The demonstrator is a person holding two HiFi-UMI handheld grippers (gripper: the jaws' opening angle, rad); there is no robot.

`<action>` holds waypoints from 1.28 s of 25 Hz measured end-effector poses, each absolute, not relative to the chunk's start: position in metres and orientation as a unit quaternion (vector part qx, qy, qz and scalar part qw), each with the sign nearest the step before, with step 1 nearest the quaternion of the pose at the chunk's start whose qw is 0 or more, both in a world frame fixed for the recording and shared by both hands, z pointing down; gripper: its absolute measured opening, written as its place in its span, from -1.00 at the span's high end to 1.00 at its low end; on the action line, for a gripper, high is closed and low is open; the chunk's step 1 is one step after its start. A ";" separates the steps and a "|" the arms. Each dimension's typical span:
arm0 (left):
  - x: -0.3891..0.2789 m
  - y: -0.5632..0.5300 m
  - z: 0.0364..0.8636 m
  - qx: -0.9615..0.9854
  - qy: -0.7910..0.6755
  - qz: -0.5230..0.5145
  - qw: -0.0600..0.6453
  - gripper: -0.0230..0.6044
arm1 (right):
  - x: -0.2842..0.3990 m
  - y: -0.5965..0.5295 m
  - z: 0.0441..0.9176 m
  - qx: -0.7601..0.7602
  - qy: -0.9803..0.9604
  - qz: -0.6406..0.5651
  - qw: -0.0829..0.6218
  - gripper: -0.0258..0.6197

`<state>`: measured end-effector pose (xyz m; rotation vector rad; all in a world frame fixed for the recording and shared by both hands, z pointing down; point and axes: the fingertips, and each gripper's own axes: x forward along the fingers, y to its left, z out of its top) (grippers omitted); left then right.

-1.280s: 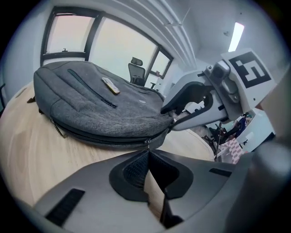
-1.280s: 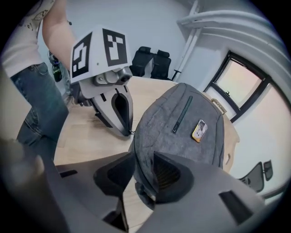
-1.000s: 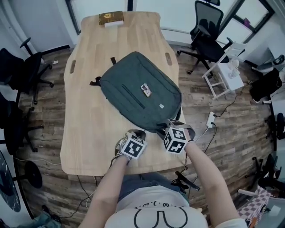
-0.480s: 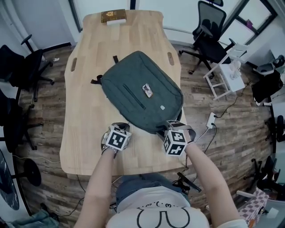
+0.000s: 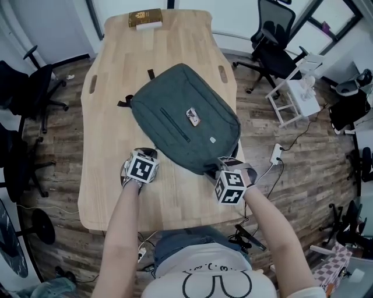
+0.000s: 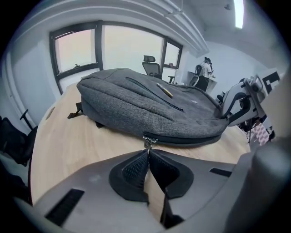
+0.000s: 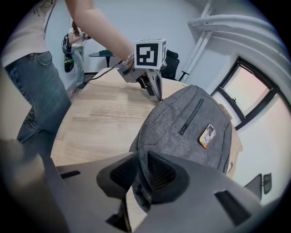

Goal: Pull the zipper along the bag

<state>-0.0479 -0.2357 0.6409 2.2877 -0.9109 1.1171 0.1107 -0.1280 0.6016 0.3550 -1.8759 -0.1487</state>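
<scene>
Grey bag (image 5: 175, 96) — left hand-held gripper (image 6: 148, 154) pinching zipper pull (image 6: 147, 143), right hand-held gripper (image 7: 140, 160) clamping its corner

White T-shirt (image 5: 204, 273), black print (image 5: 213, 286), blue jeans (image 5: 186, 238), grey left gripper (image 6: 148, 152), right gripper (image 7: 141, 157)

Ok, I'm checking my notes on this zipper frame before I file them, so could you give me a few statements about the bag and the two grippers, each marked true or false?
1. The left gripper is shut on the zipper pull. True.
2. The right gripper is empty. False: its jaws pinch the grey bag at its near corner.
3. The grey bag stands upright on the table. False: it lies flat on the wooden top.
4. A brown box sits at the table's far end, apart from the grey bag. True.
</scene>
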 end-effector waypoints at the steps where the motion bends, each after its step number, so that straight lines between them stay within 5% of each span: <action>1: -0.048 -0.234 0.640 0.828 -0.329 0.398 0.220 0.87 | 0.111 -0.129 0.602 0.152 -0.802 -0.063 0.574 0.55; 20: -0.056 -0.119 0.636 0.819 -0.350 0.331 0.313 0.88 | 0.130 -0.188 0.607 0.200 -0.750 -0.109 0.622 0.47; 27: -0.060 -0.115 0.638 0.821 -0.360 0.346 0.278 0.87 | 0.126 -0.193 0.601 0.196 -0.716 -0.160 0.651 0.46; 29: -0.062 -0.113 0.630 0.828 -0.352 0.332 0.284 0.64 | 0.127 -0.191 0.595 0.224 -0.714 -0.153 0.646 0.38; 31: -0.067 -0.112 0.622 0.835 -0.348 0.312 0.291 0.53 | 0.129 -0.191 0.584 0.274 -0.723 -0.128 0.621 -0.04; 32: -0.070 -0.114 0.618 0.837 -0.351 0.305 0.288 0.53 | 0.130 -0.191 0.576 0.305 -0.729 -0.115 0.602 -0.09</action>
